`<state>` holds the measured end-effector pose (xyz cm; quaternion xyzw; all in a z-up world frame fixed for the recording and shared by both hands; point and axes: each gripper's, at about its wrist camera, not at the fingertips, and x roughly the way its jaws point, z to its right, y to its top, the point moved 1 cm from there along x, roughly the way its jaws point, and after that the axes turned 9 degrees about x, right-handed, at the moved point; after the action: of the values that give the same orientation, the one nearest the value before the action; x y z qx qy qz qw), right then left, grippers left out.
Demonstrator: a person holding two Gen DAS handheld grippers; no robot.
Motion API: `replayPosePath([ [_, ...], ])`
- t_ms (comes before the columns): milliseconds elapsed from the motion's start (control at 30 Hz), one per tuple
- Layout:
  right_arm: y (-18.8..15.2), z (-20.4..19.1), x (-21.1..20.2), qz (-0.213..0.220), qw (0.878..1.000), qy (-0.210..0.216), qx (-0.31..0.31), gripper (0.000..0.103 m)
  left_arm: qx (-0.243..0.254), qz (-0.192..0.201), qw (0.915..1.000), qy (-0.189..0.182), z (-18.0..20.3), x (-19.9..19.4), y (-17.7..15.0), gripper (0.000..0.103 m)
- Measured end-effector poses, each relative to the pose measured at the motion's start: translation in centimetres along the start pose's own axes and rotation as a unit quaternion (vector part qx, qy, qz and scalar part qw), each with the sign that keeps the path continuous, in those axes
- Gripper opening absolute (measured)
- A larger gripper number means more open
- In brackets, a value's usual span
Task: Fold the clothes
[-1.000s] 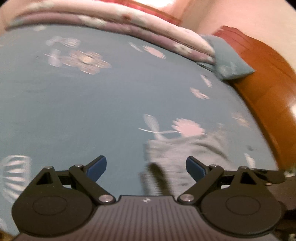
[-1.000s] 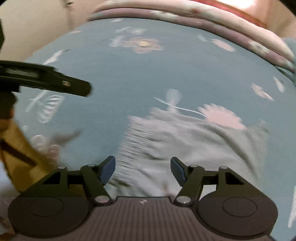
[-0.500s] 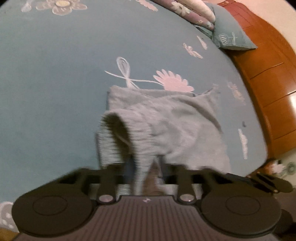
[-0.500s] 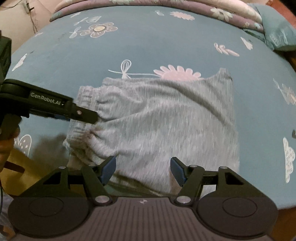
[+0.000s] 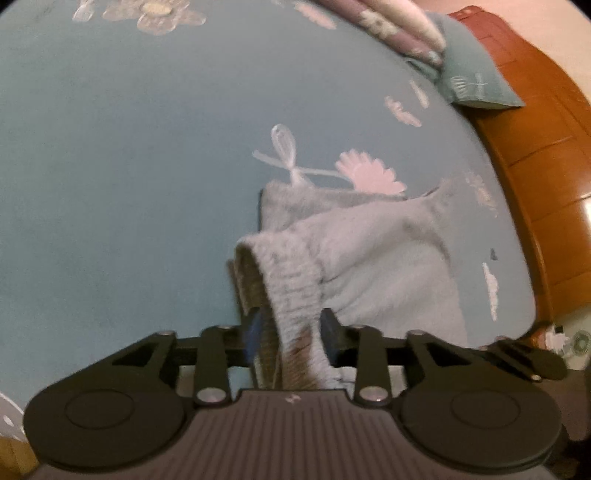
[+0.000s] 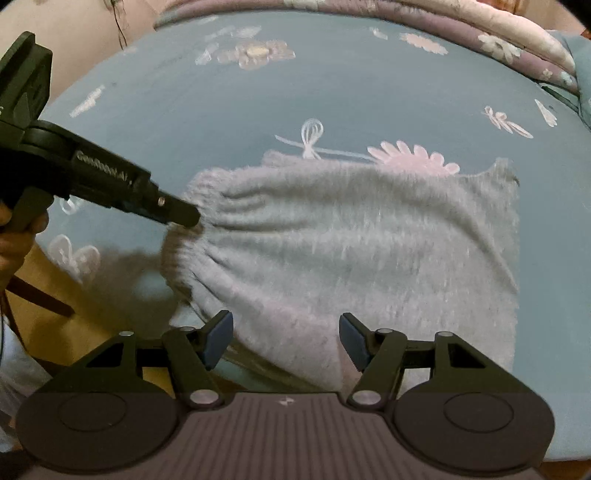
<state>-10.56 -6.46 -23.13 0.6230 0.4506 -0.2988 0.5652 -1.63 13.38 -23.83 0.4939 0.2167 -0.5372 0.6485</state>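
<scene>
**Left wrist: waistband caught in the claw**

Left wrist view shows the left claw (image 5: 290, 338) with its blue pads (image 5: 254, 332) narrowed around the ribbed waistband (image 5: 291, 284) of the grey shorts (image 5: 373, 258). The jaws have just been opening a little after a tight squeeze, yet the band is between them and bunched up against both pads, so the grip holds. The waistband rises off the bed in a fold at the claw, while the rest of the shorts lies spread away to the right across the blue floral sheet (image 5: 129, 184). A pink flower print (image 5: 369, 177) sits just past the far edge of the shorts. At the upper right are a folded quilt (image 5: 399, 22) and a blue pillow (image 5: 476, 81), with a wooden bed frame (image 5: 546, 166) along the right side.

Right wrist view shows the right claw (image 6: 286, 338) standing wide open with nothing between its pads, low over the near edge of the shorts (image 6: 351, 251). The shorts lie mostly flat on the sheet (image 6: 332, 92), gathered into pleats at the left where the left claw (image 6: 184, 218) pinches the band. A hand (image 6: 14, 240) holds that claw's grip at the left edge of the view. The picture is slightly blurred.
</scene>
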Motion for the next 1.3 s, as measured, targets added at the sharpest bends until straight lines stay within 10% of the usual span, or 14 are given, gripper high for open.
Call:
replayPosePath([
  [300,-1.6,-1.9,1.9,-0.061,0.996,0.066,0.002,0.069,0.093,0.024,0.9911,-0.092,4.2,2.4,2.7,0.054],
  [467,-0.9,1.8,-0.4,-0.05,0.997,0.033,0.054,0.068,0.09,0.004,0.9959,-0.012,2.6,6.2,3.3,0.033],
  [767,5.9,12.9,-3.5,0.075,0.983,-0.079,0.146,0.063,0.099,0.055,0.991,-0.072,5.9,2.7,5.5,0.053],
  [1033,8.3,20.0,-0.5,0.069,0.986,-0.037,0.148,0.061,0.163,0.064,0.9845,-0.014,11.1,8.7,12.6,0.054],
  [1167,8.0,24.0,-0.1,0.04,0.987,-0.012,0.155,0.061,0.29,-0.029,0.9565,-0.009,13.3,15.2,17.4,0.056],
  [1300,8.4,27.5,0.7,0.026,0.987,0.007,0.157,0.062,0.452,-0.115,0.8845,0.008,16.8,21.6,19.1,0.056],
])
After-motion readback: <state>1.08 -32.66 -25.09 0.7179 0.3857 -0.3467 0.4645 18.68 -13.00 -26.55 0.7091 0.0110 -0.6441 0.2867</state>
